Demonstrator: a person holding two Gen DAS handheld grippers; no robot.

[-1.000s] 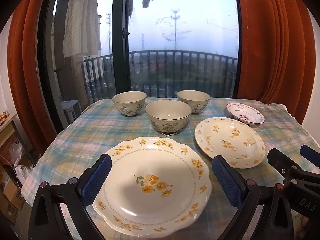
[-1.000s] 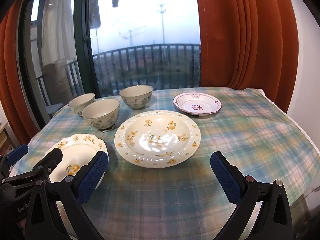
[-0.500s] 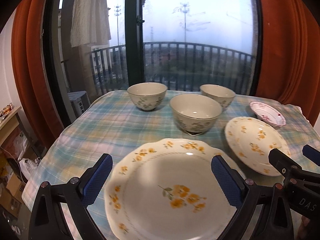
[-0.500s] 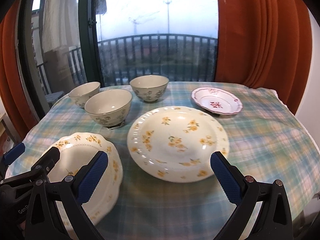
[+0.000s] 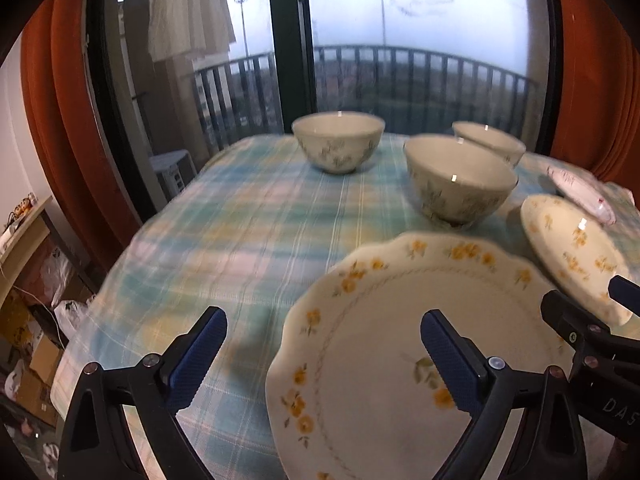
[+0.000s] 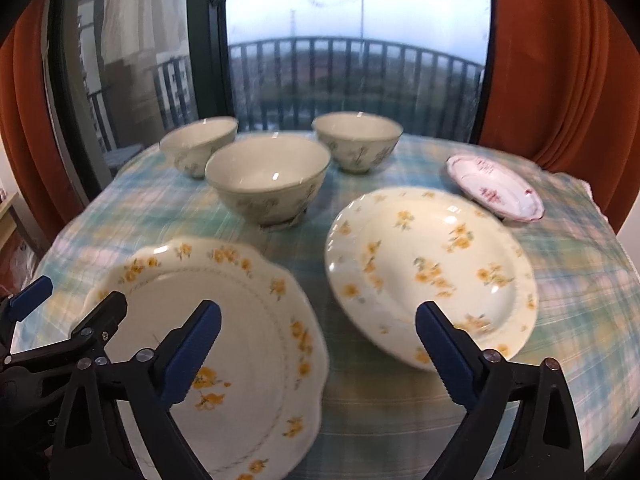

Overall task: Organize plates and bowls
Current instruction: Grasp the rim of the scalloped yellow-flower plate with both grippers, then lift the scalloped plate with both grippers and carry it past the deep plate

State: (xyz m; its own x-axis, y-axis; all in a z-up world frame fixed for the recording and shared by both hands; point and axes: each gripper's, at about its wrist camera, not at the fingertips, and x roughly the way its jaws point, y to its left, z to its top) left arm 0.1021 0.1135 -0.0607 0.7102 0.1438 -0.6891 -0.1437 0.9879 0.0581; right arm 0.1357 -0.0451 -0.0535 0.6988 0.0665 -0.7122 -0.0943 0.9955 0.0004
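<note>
Three empty floral bowls (image 6: 268, 186) grouped at the far side of the table (image 5: 240, 232). Nearer: scalloped yellow-flower plate (image 6: 224, 344), round yellow-flower plate (image 6: 430, 272) beside it, small pink-flower dish (image 6: 494, 188) toward the right edge. Left hand-held gripper (image 5: 320, 354) wide, straddling the scalloped plate's left rim, gripping nothing. Right hand-held gripper (image 6: 318, 350) wide, just narrowing, empty, over the gap between both plates. Bare cloth at left.

"DAS" on right gripper (image 5: 592, 344) body, left-wrist view, rest cut off, no other legible txt
</note>
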